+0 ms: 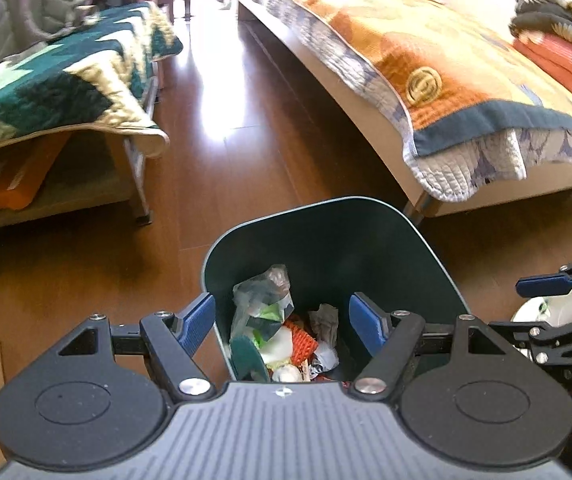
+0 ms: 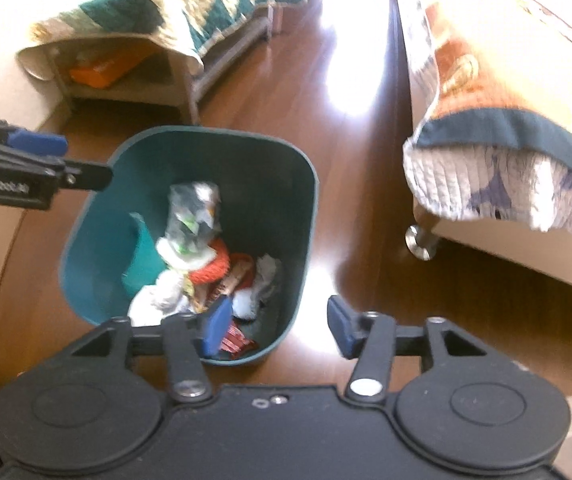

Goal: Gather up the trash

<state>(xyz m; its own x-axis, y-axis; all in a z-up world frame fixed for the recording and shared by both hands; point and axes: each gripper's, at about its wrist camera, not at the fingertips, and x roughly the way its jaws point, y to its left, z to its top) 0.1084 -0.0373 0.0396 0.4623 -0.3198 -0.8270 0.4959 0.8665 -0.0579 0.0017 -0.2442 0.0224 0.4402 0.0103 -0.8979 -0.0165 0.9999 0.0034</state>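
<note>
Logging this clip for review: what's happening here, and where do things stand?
A person holds two handheld grippers above a dark green trash bin standing on a wooden floor between a bed and a low bench. The left gripper and the right gripper are both open and empty. The bin already holds a crumpled plastic bag, orange netting, paper scraps and wrappers.

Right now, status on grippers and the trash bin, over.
Left gripper open, empty. Right gripper open, empty. Green trash bin upright on the floor, trash inside. Nothing blocking.
</note>
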